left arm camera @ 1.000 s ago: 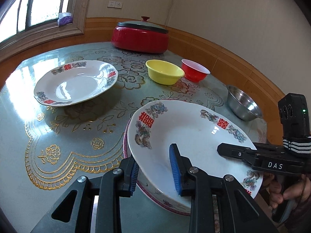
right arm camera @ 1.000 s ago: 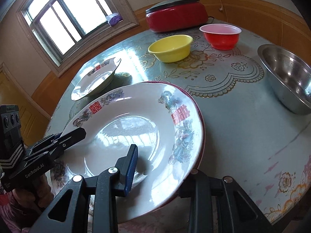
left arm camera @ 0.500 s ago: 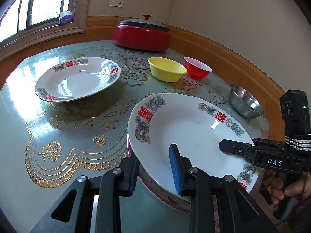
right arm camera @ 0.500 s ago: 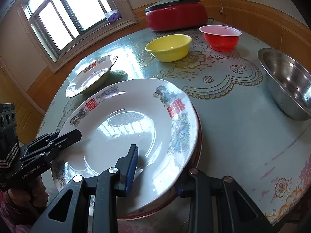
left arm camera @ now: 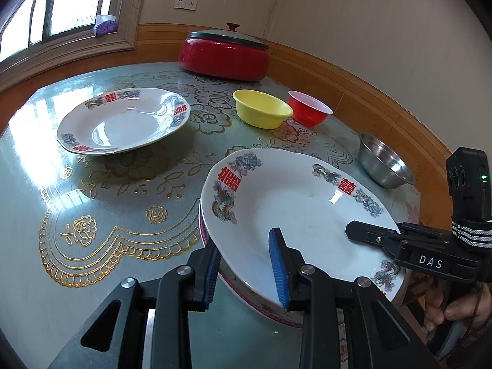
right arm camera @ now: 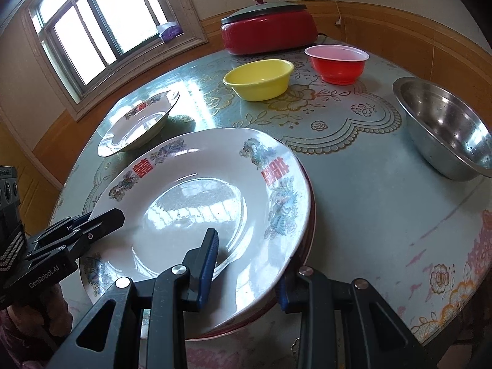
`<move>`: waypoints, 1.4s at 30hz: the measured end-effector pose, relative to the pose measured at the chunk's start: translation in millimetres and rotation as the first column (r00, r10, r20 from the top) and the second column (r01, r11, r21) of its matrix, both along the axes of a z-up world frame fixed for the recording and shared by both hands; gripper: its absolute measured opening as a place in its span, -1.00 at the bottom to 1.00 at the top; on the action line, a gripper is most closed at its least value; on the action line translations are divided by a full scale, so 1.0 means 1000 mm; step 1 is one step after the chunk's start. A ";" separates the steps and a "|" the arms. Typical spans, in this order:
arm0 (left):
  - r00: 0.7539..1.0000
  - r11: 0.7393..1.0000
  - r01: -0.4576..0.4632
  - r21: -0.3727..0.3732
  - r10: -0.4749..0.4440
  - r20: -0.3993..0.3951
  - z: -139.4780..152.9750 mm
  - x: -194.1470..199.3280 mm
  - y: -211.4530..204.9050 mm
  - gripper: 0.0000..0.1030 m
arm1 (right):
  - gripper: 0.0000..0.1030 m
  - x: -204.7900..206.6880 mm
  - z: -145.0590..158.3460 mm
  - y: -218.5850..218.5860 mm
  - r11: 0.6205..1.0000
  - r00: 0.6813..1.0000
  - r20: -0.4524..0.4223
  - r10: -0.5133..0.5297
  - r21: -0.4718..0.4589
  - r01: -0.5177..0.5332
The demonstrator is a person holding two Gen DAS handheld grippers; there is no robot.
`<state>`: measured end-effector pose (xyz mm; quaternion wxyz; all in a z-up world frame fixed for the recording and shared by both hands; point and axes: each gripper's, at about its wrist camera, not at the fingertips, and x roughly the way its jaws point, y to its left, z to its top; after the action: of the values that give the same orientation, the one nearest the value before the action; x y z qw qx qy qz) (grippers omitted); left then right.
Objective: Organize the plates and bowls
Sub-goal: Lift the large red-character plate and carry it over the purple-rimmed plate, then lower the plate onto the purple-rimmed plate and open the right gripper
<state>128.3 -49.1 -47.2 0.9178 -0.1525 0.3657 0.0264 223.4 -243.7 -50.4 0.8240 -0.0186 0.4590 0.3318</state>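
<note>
A white deep plate (left arm camera: 301, 203) (right arm camera: 196, 203) with red characters and flower prints sits low over a pink-rimmed plate (left arm camera: 246, 301) (right arm camera: 311, 215); whether the two touch I cannot tell. My left gripper (left arm camera: 245, 240) is shut on its near-left rim, one blue pad inside the plate and one under the rim. My right gripper (right arm camera: 249, 258) is shut on the opposite rim in the same way, its outer finger partly hidden below the plate. Each gripper shows in the other's view, the right gripper (left arm camera: 353, 230) and the left gripper (right arm camera: 113, 215).
A second white plate (left arm camera: 123, 123) (right arm camera: 138, 123) lies at the far left of the round table (left arm camera: 92, 215). Beyond stand a yellow bowl (left arm camera: 261, 107) (right arm camera: 258, 77), a red bowl (left arm camera: 309, 112) (right arm camera: 336, 61), a steel bowl (left arm camera: 384, 163) (right arm camera: 446, 129) and a lidded red pot (left arm camera: 224, 55).
The held plate has come down and levelled, closer over the pink-rimmed plate. Both grippers keep the same hold on its rim.
</note>
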 end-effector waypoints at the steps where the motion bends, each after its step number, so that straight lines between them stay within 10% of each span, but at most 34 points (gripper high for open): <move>1: 1.000 1.000 0.001 -0.001 -0.001 0.001 0.000 -0.001 0.000 -0.37 | -0.38 -0.001 0.000 -0.001 1.000 1.000 -0.001 -0.002 0.003 0.002; 42: 0.997 0.995 0.072 0.061 -0.071 -0.025 -0.003 -0.018 -0.014 -0.09 | -0.26 -0.022 0.011 -0.001 0.980 0.977 0.194 -0.088 -0.160 0.120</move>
<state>110.1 -63.3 -50.3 0.9181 -0.1103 0.3806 0.0068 201.8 -244.7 -39.8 0.8748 -0.0960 0.4070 0.2444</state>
